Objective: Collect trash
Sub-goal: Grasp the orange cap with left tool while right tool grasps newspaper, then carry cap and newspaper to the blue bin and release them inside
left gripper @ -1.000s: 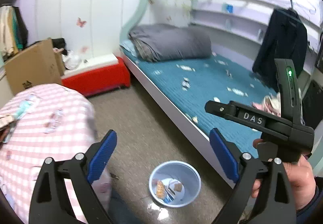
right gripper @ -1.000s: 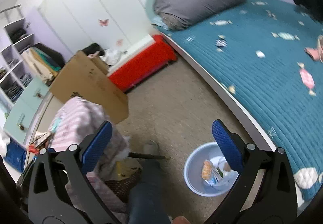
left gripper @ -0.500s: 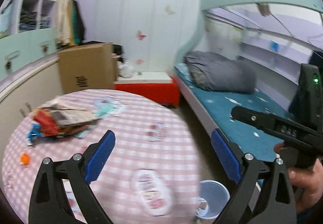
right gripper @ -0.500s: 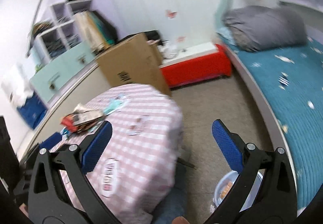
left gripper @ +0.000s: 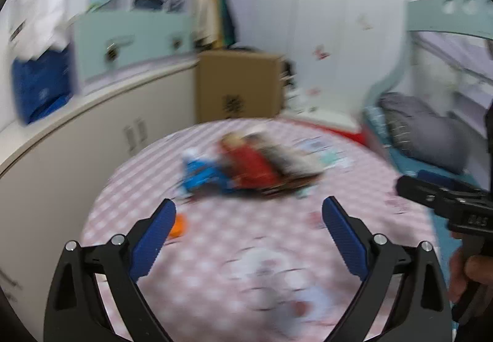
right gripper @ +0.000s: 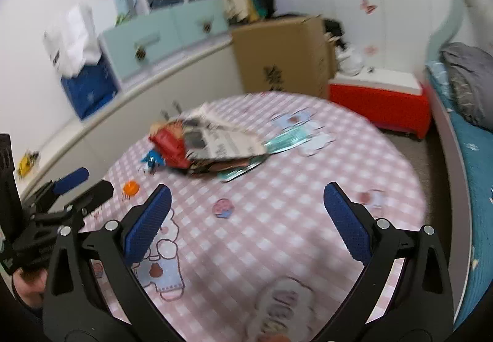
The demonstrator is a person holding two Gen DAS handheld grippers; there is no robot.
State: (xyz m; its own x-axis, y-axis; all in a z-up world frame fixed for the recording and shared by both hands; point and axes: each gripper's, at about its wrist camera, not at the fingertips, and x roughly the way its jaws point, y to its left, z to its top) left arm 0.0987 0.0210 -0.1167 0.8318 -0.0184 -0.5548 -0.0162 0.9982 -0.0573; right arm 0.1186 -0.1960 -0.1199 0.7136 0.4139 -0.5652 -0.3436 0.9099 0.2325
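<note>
Blue-padded left tool (left gripper: pixel 249 217) and right tool (right gripper: pixel 247 203) spread, empty; box print (right gripper: pixel 272 76) unreadable.

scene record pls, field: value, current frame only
surface: round table with pink checked cloth
trash: pile of wrappers and paper mid-table, far side
small item: orange piece beside the pile, apart from it
left gripper: open, empty, above the table
right gripper: open, empty, above the table
behind table: cardboard box
image quality: left wrist view motion-blurred
</note>
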